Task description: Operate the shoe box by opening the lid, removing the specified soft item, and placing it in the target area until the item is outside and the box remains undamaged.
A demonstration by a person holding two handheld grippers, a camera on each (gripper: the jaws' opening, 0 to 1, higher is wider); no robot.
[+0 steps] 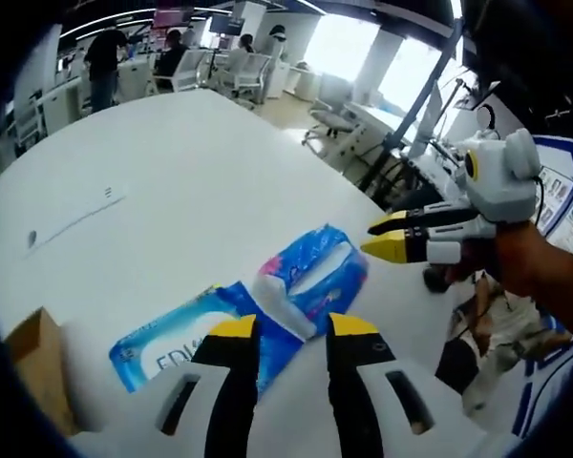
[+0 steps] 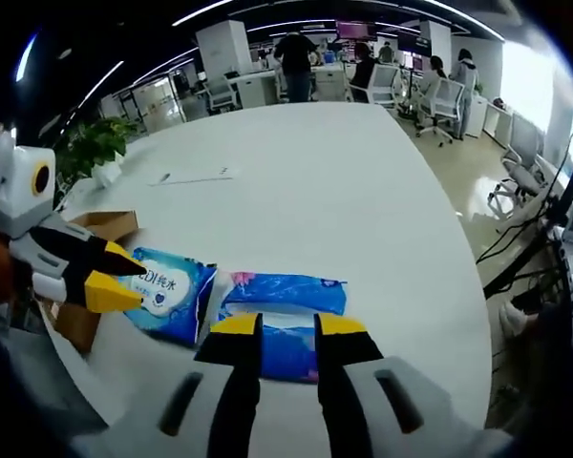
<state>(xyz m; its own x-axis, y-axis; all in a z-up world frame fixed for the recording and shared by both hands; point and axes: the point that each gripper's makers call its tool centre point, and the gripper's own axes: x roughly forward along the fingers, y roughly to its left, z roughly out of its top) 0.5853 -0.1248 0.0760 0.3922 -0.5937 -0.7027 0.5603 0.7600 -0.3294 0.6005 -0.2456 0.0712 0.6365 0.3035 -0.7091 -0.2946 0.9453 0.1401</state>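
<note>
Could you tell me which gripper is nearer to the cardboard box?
Left. The left gripper hangs beside the cardboard box, over the wipes pack; the right gripper sits further off, over the blue tissue pack.

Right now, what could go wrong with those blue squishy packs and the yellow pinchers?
The tissue pack and the wipes pack lie touching on the white table, so a grab at one might drag the other along. Both are soft, and the right gripper, with its jaws apart, might crush the tissue pack if it closes hard. The left gripper hovers near the cardboard box and could bump it.
</note>
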